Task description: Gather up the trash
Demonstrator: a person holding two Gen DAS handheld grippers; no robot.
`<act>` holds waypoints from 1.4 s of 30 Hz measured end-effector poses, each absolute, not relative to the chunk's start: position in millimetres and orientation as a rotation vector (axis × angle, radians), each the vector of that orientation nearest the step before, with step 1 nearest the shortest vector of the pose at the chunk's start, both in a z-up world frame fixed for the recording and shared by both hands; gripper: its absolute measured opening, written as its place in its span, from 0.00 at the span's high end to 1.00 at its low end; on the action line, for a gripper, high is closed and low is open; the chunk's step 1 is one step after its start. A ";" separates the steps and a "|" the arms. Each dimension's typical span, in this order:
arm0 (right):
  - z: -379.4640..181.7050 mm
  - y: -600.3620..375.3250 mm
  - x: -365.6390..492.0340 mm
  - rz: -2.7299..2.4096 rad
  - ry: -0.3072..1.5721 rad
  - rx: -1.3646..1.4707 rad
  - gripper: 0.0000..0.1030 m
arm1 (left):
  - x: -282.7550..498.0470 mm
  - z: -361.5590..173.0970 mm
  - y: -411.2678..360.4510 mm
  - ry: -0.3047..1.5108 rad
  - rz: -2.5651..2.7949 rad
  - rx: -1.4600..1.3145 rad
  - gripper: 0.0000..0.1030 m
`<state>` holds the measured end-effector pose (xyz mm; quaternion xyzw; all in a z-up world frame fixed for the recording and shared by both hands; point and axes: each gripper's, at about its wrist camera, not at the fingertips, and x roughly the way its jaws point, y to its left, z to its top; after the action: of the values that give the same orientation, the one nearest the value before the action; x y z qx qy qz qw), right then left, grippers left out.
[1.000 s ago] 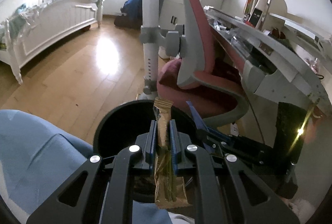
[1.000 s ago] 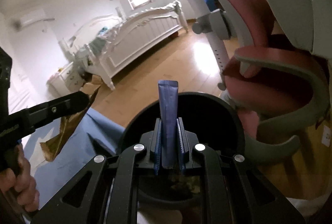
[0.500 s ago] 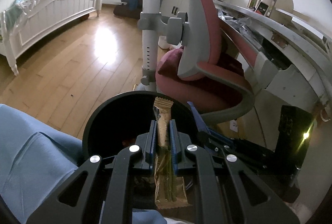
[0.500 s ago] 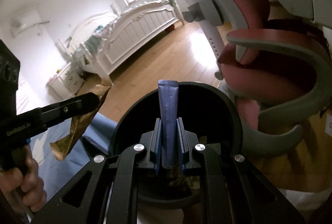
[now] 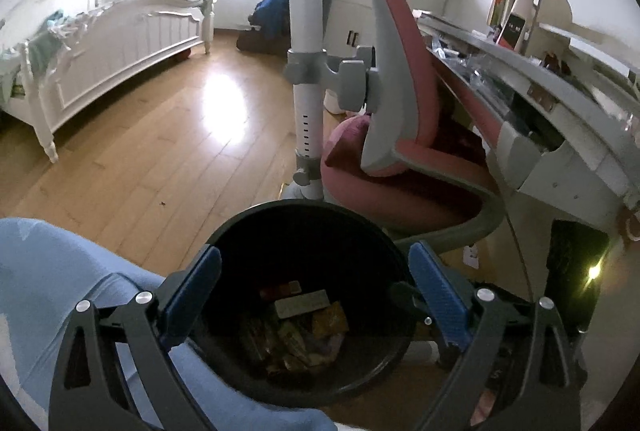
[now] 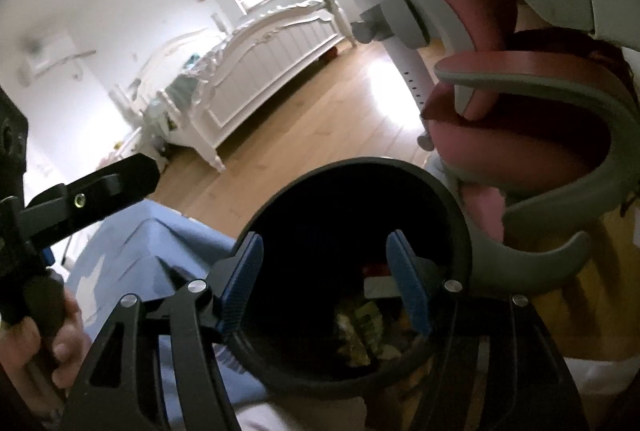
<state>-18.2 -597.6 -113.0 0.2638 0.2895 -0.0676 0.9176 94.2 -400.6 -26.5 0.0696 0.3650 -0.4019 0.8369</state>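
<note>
Opening, both claws [image 5: 314, 273] [image 6: 324, 263] now empty; their wrappers [image 5: 308, 331] dropped into bin [image 5: 360, 227]

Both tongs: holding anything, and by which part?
Nothing held. Left tongs and right tongs are opening, empty, over the black bin.

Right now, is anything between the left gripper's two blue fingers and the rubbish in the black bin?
No. In the left wrist view the left gripper, jaws opening, holds nothing; only air separates it from the wrappers in the black bin.
</note>
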 end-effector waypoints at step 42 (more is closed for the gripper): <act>-14.2 -248.9 -3.2 0.158 0.263 0.077 0.05 | -7.9 -4.4 34.8 0.452 0.121 -0.118 0.05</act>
<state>-3.2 -248.9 -14.2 0.0385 0.1312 0.0789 0.9875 -7.9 34.8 -4.4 -0.0586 0.2240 0.0601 0.9710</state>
